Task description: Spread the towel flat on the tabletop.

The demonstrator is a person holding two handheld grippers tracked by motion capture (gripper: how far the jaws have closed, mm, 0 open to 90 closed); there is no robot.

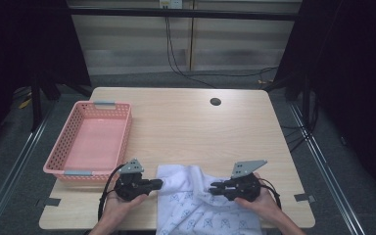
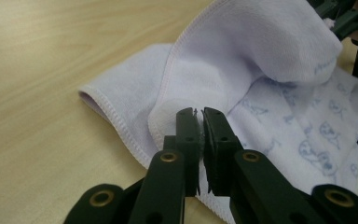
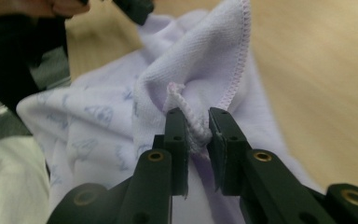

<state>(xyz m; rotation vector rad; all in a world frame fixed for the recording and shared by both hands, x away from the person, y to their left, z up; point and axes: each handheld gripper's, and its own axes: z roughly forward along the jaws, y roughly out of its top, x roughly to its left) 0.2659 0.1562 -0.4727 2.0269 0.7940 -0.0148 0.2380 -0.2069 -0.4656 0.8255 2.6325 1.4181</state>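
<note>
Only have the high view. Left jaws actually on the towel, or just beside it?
Observer: On it. The left gripper is shut on a fold of the towel, right by its stitched edge.
Operator: And the right one?
Observer: The right gripper has the towel's hem corner between its jaws, and the pads look pressed on it.

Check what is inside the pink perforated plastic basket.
The pink perforated plastic basket sits left of the white printed towel; its visible floor is bare. The strip behind its near wall is hidden.
</note>
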